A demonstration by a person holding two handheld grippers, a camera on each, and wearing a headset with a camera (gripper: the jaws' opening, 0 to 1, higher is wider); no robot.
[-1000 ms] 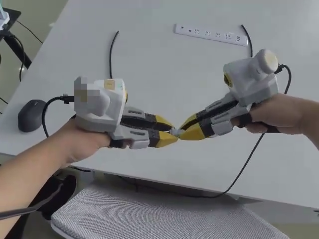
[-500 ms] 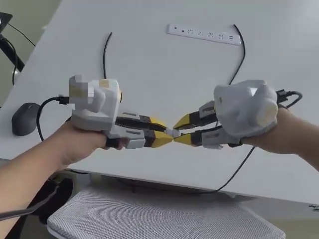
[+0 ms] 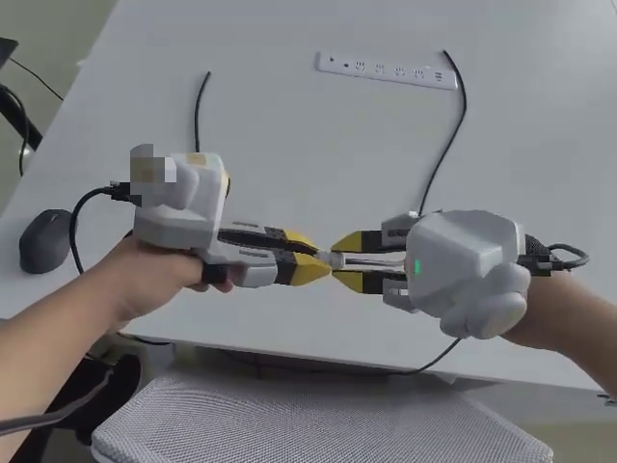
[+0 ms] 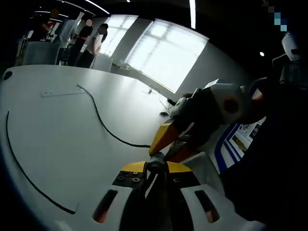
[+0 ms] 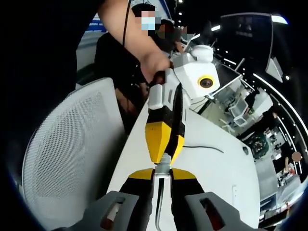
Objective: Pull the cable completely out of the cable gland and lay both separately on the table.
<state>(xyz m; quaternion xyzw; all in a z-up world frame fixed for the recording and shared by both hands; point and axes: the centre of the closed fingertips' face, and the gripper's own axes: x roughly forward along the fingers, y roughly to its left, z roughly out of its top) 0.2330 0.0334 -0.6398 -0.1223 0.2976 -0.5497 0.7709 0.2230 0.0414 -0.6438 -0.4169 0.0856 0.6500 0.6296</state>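
Cable gland (image 3: 335,258): in the air above the near edge of the surface (image 3: 289,125). I see my left hand-held gripper (image 3: 324,267) clamped on it. Cable (image 5: 159,202): runs back from the gland, pinched between the jaws of my right hand-held gripper (image 3: 339,261). Power strip (image 3: 386,69): far side.
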